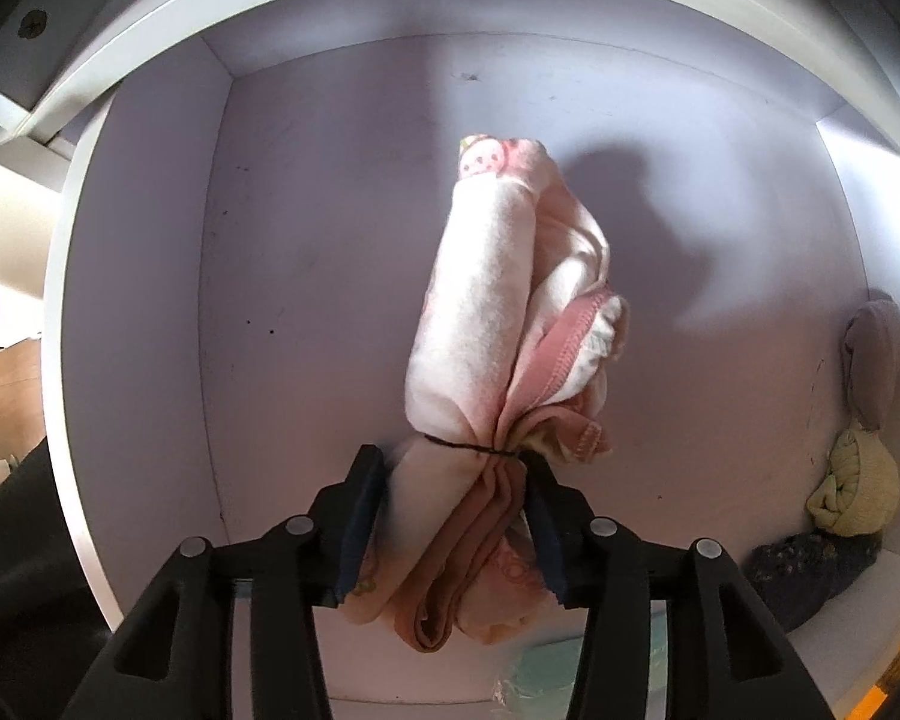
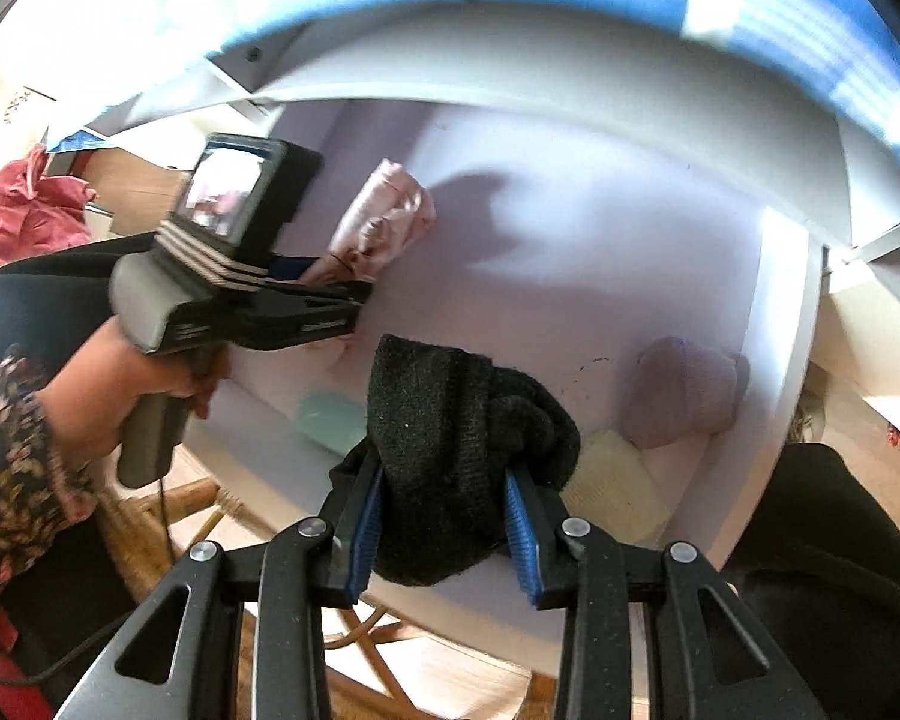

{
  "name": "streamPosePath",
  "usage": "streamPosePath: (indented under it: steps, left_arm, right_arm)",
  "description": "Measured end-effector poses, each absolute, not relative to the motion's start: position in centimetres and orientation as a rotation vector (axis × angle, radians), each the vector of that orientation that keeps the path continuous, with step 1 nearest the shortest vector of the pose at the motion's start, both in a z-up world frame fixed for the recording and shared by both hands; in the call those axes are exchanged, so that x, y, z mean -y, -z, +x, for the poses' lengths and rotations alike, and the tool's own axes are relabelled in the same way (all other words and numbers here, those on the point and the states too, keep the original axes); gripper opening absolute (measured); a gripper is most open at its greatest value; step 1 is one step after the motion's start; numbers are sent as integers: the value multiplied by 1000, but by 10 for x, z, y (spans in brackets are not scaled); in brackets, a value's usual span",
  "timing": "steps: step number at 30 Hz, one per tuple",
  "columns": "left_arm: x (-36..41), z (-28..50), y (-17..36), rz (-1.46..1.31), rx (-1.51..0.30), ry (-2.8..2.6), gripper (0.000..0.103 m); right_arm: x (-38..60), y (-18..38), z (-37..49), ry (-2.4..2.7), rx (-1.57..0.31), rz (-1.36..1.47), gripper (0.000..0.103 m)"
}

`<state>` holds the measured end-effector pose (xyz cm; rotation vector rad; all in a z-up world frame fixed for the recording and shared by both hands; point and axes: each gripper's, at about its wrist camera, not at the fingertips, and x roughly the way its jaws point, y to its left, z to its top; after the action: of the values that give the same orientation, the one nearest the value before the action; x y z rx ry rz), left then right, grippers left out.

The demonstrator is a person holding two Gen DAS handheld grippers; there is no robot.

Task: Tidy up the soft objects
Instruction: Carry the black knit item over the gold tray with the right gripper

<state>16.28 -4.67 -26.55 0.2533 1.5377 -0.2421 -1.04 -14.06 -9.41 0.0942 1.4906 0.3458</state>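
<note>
A rolled pink and cream cloth bundle point(image 1: 486, 312), tied with a thin dark thread, lies on the floor of a white drawer point(image 1: 132, 300). My left gripper point(image 1: 450, 459) points down over its near end. The bundle lies between the fingers, with the left pad point(image 1: 363, 516) slightly off the cloth, so the jaws stand open. In the right wrist view my right gripper point(image 2: 444, 468) is shut on a black knitted sock roll point(image 2: 450, 420), held above the drawer's near edge. A hand point(image 2: 120, 384) holds the left gripper there, beside the pink bundle point(image 2: 384, 222).
Along the drawer's right side lie a lavender roll point(image 2: 684, 390), a pale yellow-green roll point(image 2: 612, 486) and a dark speckled item point(image 1: 810, 570). A teal item point(image 2: 330, 420) sits at the near wall. A red cloth point(image 2: 24, 210) and wicker legs point(image 2: 180, 510) lie outside the drawer.
</note>
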Motion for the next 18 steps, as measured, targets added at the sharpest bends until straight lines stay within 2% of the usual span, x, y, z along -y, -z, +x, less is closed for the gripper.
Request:
streamPosePath:
  steps: [18]
  left_arm:
    - [45, 169, 271, 274, -1546, 248, 41]
  right_arm:
    - [173, -67, 8, -367, -1267, 110, 36]
